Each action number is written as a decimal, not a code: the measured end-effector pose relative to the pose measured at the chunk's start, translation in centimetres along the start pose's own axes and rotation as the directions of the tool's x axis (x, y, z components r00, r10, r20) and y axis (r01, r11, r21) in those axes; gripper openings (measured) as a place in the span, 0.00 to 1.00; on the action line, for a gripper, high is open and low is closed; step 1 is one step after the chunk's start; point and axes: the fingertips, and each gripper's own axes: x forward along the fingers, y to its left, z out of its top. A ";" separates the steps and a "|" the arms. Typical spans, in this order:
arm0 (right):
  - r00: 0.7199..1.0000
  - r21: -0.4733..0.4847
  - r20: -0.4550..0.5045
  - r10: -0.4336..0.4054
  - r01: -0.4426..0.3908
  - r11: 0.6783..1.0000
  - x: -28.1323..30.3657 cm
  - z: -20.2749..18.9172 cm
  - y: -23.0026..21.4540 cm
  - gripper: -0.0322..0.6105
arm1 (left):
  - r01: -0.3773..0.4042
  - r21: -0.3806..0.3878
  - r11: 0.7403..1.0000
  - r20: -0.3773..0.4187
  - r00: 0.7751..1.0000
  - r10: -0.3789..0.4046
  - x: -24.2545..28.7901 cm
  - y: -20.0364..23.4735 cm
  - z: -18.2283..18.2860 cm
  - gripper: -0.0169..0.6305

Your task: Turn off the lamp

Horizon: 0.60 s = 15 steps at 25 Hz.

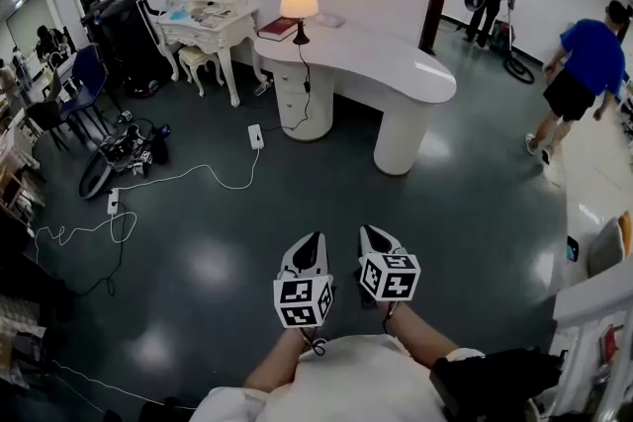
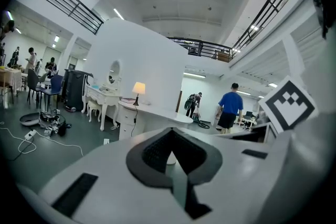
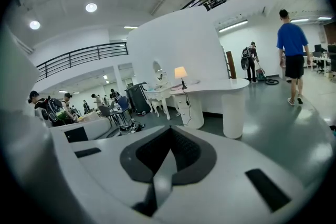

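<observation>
Lamp (image 1: 299, 7) lit, standing at the back of the white curved counter (image 1: 396, 64) beside a red book (image 1: 277, 28), well apart from the person; its cord (image 1: 305, 79) hangs down the counter front toward a power strip (image 1: 255, 135) on the floor.

Left gripper (image 1: 316, 242) and right gripper (image 1: 369, 234) held close to the body, side by side, each with jaws fully together and nothing between them.

Likely hazards:
- The white cable (image 1: 203, 173) trailing over the dark floor left of the direct path could catch a foot.
- The switch cannot be made out from here, so a search along the cord may tug the lamp.
- A closed gripper pushed against the slim lamp stem could tip it.
- A person in blue (image 1: 591, 64) walks at the right, well off the route.
</observation>
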 end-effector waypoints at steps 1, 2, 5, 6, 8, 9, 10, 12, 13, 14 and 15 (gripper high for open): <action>1.000 0.002 0.001 -0.005 0.005 1.000 0.2 -0.1 0.3 0.05 | 0.002 0.001 1.000 0.000 1.000 -0.002 0.0 0.5 0.0 0.04; 1.000 0.006 0.001 -0.011 0.011 1.000 0.4 -0.3 0.4 0.05 | 0.004 0.001 1.000 -0.001 1.000 -0.004 0.0 0.9 -0.1 0.04; 1.000 0.023 -0.002 -0.029 0.029 0.999 1.0 -0.7 0.5 0.05 | 0.012 -0.004 1.000 -0.010 1.000 -0.012 0.5 2.1 -0.4 0.04; 0.999 0.025 -0.005 -0.035 0.035 0.999 1.2 -0.8 0.4 0.05 | 0.016 -0.007 1.000 -0.013 1.000 -0.016 0.7 2.4 -0.5 0.04; 0.999 0.025 -0.013 -0.046 0.047 0.999 1.7 -1.0 0.3 0.05 | 0.020 -0.013 1.000 -0.019 1.000 -0.020 1.0 3.0 -0.7 0.04; 0.999 0.024 -0.017 -0.051 0.051 0.998 1.9 -1.1 0.2 0.05 | 0.020 -0.016 1.000 -0.022 1.000 -0.021 1.2 3.2 -0.8 0.04; 0.998 0.025 -0.021 -0.054 0.055 0.998 2.1 -1.1 0.1 0.05 | 0.020 -0.020 1.000 -0.025 0.999 -0.021 1.4 3.4 -0.9 0.04; 0.998 0.025 -0.029 -0.060 0.061 0.998 2.6 -0.9 -0.1 0.05 | 0.021 -0.027 0.999 -0.032 0.999 -0.021 1.9 3.8 -0.9 0.04; 0.998 0.024 -0.034 -0.061 0.062 0.998 3.0 -0.9 -0.1 0.05 | 0.020 -0.029 0.999 -0.034 0.999 -0.021 2.2 4.0 -0.8 0.04; 0.997 0.021 -0.039 -0.061 0.062 0.998 3.4 -0.9 -0.1 0.05 | 0.018 -0.032 0.999 -0.036 0.999 -0.019 2.5 4.4 -0.8 0.04; 0.997 0.017 -0.044 -0.059 0.059 0.998 3.9 -0.9 -0.1 0.05 | 0.015 -0.034 0.999 -0.037 0.999 -0.016 2.8 4.7 -0.9 0.04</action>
